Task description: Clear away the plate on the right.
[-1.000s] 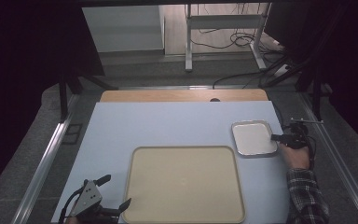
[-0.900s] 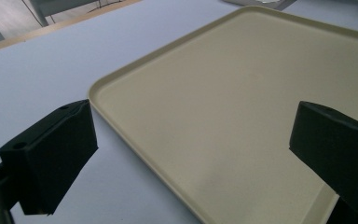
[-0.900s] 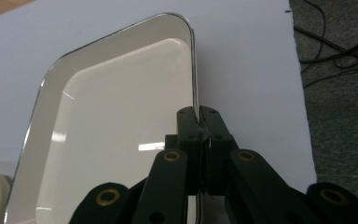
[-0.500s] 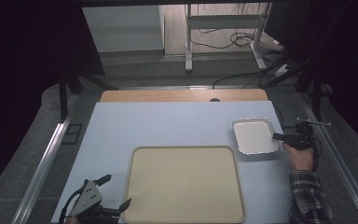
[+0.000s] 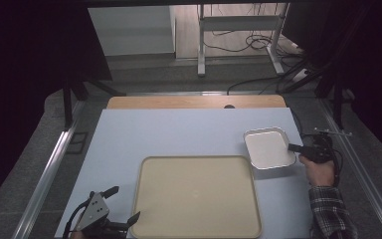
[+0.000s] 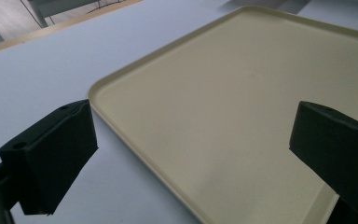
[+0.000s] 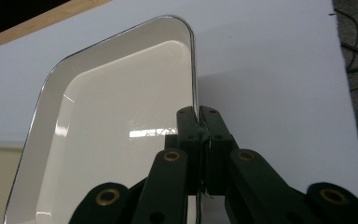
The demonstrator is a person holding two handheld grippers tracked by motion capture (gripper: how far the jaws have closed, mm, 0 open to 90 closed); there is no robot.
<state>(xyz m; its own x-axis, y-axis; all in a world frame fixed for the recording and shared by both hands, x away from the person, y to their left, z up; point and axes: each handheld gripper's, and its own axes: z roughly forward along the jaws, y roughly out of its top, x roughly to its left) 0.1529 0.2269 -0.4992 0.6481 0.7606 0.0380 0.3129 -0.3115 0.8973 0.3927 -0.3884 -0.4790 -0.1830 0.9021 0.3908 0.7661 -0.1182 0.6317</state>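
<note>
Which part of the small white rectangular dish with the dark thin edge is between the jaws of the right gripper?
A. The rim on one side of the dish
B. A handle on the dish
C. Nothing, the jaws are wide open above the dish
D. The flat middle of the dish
A: in the right gripper view, the right gripper has its jaws shut on the side rim of the small white rectangular dish.

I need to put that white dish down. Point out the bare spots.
The beige tray is bare throughout, and so is the blue mat behind it. Only the mat's right edge is crowded, where the right gripper pinches the white dish.
</note>
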